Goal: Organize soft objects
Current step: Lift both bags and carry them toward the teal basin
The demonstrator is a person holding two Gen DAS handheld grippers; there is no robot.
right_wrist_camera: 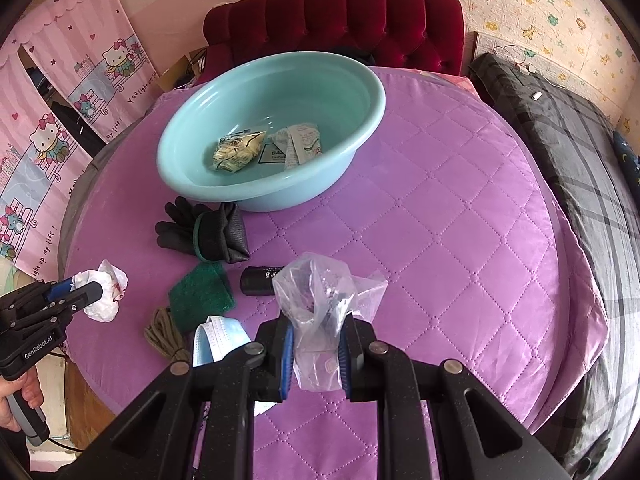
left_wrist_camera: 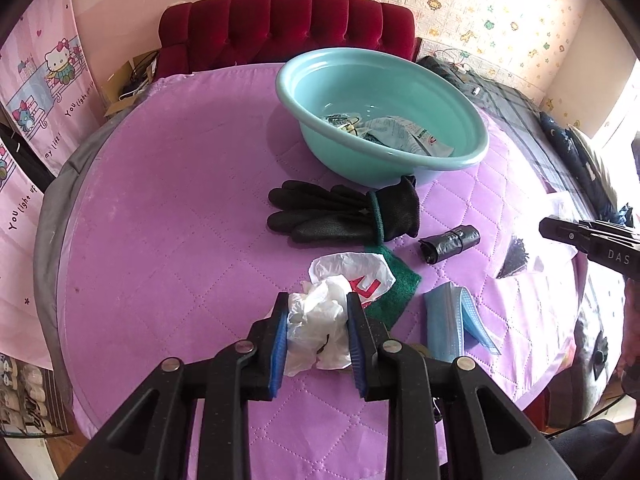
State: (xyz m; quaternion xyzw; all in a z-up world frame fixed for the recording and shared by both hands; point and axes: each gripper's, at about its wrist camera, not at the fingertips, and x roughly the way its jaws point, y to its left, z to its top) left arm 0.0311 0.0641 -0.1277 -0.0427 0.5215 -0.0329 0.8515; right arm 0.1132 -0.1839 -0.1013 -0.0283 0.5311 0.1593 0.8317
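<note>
My left gripper is shut on a crumpled white plastic bag with red print and holds it just above the purple quilted table. In the right wrist view that gripper and its bag hang over the table's left edge. My right gripper is shut on a clear plastic bag, lifted off the cloth. A teal basin stands at the back with several packets inside. Between the grippers and the basin lie black gloves.
On the cloth lie a green scouring pad, a black roll, a blue face mask and a coil of cord. A red sofa stands behind the table and dark plaid bedding lies at the right.
</note>
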